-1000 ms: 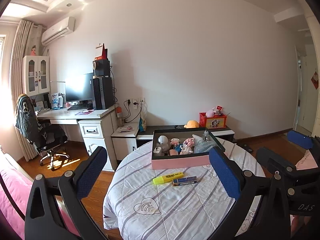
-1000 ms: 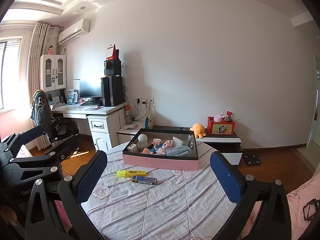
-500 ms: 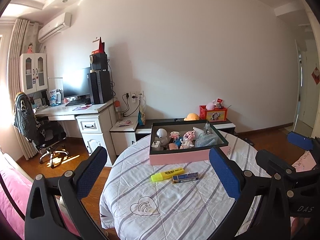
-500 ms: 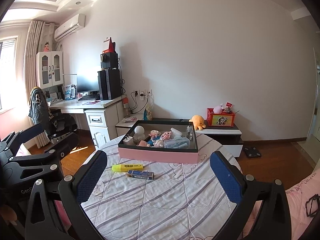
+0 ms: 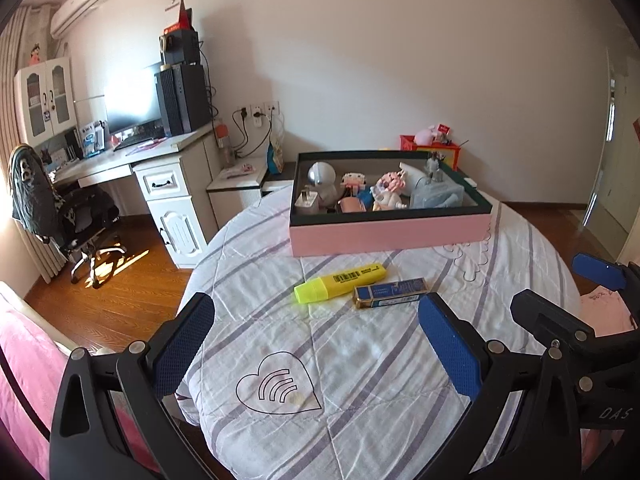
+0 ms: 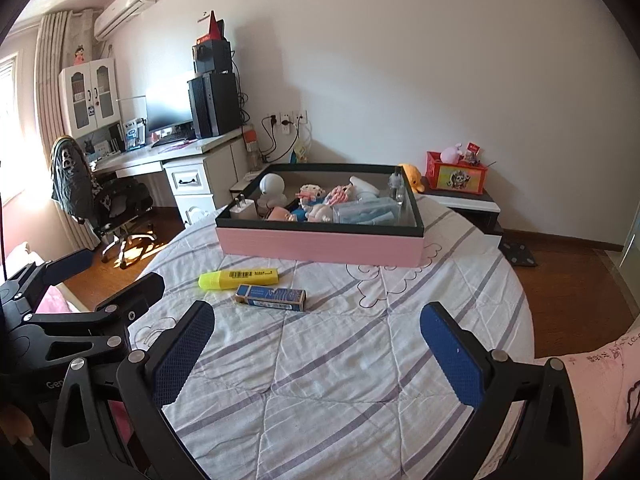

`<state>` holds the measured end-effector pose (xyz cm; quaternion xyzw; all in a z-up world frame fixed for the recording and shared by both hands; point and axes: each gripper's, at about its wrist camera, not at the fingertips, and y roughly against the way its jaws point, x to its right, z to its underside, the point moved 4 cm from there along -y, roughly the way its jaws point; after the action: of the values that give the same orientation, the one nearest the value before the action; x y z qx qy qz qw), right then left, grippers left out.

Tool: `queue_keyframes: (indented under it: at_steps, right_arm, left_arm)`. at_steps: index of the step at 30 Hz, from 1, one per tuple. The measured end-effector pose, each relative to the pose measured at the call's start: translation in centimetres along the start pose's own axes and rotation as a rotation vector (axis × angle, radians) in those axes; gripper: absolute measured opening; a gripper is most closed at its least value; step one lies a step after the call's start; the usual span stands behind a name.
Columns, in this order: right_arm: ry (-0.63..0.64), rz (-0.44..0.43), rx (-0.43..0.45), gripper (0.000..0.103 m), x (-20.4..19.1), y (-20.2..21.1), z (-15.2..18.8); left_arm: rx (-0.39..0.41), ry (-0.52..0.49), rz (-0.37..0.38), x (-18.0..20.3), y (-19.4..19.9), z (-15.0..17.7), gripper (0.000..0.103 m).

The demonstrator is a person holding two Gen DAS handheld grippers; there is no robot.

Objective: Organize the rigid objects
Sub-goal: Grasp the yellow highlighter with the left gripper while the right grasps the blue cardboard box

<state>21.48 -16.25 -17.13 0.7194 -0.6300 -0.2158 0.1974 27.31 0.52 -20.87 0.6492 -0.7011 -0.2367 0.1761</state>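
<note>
Left claw (image 5: pixel 316 344) and right claw (image 6: pixel 318 346): both spread wide, holding nothing, above the quilted round desk (image 6: pixel 340 380). Yellow highlighter (image 5: pixel 340 282) and blue box (image 5: pixel 390 293) lie side by side before the pink tray (image 5: pixel 390 234).

White letters "DAS" show on the black body of the right gripper (image 5: pixel 600 280), seen from the left wrist view. "Gen" shows on the body of the left gripper (image 6: pixel 104 280), cut off by a finger. The yellow highlighter (image 6: pixel 239 278) carries a barcode label, its print too small to read, as is the blue box's (image 6: pixel 270 297).
</note>
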Motion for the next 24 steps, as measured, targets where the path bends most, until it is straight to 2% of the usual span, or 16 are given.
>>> queue_keyframes:
  at_steps: [5,11,17,21,24]
  right_arm:
    - [-0.015,-0.018,-0.088,0.103,0.6,-4.5,1.1]
    - [-0.011,-0.053,-0.198,0.103,0.2,-9.9,2.1]
    - [-0.012,-0.080,-0.261,0.103,-1.7,-13.5,1.8]
    - [-0.030,-0.097,-0.281,0.103,-3.1,-14.8,1.0]
    - [-0.042,-0.072,-0.304,0.103,-3.6,-16.4,0.8]
  left_arm:
    - [-0.091,-0.007,-0.010,-0.3,-4.1,1.1,0.103]
    - [-0.138,0.035,-0.046,-2.7,-7.0,1.6,0.103]
    - [-0.150,0.084,-0.128,-5.5,-8.3,2.1,0.103]
    - [-0.145,0.108,-0.147,-7.4,-8.4,2.0,0.103]
    - [-0.144,0.113,-0.152,-8.3,-8.5,2.1,0.103]
